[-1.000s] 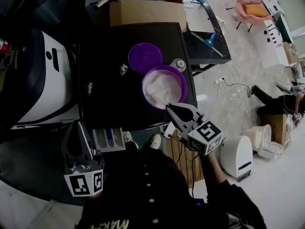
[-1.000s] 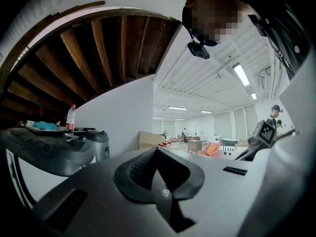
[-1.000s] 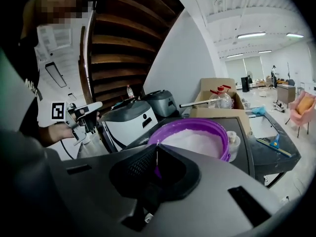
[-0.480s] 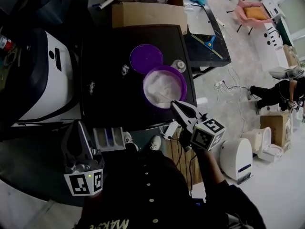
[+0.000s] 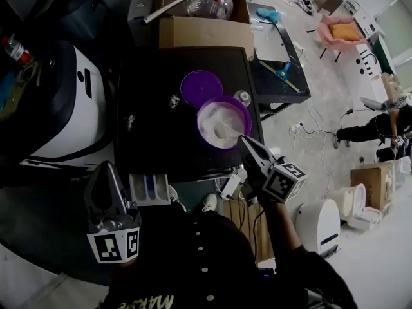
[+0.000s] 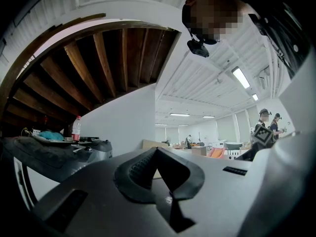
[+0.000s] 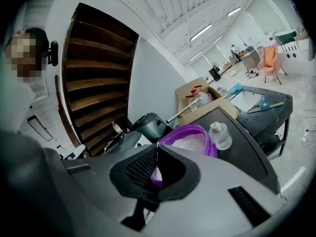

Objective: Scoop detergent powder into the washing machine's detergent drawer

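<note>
A cardboard box [image 5: 205, 34] holds a clear bottle [image 5: 208, 6]; a pink chair [image 5: 342, 17] stands well apart

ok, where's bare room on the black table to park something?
Bare on the black table: the near-left part, from the powder spills to the front edge, and the far-left strip by the cardboard box. Crowded right side: purple lid, purple tub, small jar, right gripper with jaws shut on the scoop in the tub.
</note>
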`<state>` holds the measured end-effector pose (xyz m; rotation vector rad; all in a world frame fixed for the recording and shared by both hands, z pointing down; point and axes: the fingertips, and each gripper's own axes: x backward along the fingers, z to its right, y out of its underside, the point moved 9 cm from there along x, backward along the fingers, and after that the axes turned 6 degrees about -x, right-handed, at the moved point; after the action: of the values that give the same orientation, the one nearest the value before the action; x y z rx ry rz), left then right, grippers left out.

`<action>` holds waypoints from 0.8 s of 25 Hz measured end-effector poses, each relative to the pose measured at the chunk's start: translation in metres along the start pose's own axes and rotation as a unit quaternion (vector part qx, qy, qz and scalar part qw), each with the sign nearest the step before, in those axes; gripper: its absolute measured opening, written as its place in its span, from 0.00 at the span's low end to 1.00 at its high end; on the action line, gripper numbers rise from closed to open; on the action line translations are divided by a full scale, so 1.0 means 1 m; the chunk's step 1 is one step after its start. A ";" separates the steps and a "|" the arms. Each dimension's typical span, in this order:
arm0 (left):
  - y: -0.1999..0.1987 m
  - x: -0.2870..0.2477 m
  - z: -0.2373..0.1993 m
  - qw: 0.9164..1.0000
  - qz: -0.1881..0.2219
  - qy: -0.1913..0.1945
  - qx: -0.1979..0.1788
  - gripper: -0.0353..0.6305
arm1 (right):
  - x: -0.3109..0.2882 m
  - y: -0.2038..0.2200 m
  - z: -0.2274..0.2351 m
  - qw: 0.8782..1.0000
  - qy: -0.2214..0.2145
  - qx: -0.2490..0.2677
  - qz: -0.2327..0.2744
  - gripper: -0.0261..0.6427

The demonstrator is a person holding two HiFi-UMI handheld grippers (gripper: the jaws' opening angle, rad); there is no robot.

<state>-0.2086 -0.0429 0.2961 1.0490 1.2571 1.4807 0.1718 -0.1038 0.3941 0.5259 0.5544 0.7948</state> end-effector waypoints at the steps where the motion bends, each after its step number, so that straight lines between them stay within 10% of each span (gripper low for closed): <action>1: -0.001 0.002 -0.001 1.000 0.002 -0.001 -0.002 0.07 | 0.000 -0.002 -0.006 1.000 -0.008 -0.007 0.005 0.08; 20: -0.007 0.052 -0.023 0.997 0.014 -0.073 -0.007 0.07 | -0.023 -0.001 -0.079 0.990 -0.134 -0.019 -0.031 0.08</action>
<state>-0.2422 0.0034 0.2892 1.1483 1.1309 1.4065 0.1093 -0.1045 0.3413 0.5676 0.3051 0.6615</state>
